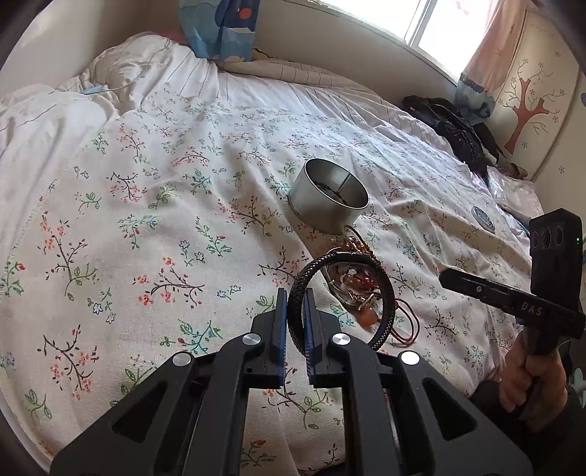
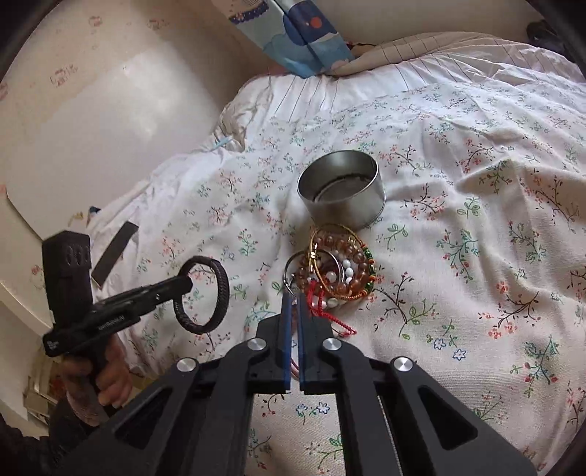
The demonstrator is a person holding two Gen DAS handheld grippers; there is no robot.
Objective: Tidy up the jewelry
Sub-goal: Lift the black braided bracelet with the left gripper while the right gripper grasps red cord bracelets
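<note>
My left gripper (image 1: 295, 293) is shut on a black braided bracelet (image 1: 388, 304) and holds it up above the bed; the same bracelet shows in the right wrist view (image 2: 219, 293). A round silver tin (image 1: 327, 196) stands open on the floral bedspread, also in the right wrist view (image 2: 342, 190). Just in front of the tin lies a pile of jewelry (image 2: 337, 267): amber bead bracelets, a gold bangle, a metal ring, red cord. My right gripper (image 2: 292, 298) is shut and empty, its tips at the near edge of the pile.
The floral bedspread (image 1: 146, 219) covers the bed. A small round lid (image 1: 482, 216) lies right of the tin. Dark clothing (image 1: 450, 128) lies at the far right edge. A blue pillow (image 1: 219, 29) sits at the head of the bed, by the wall.
</note>
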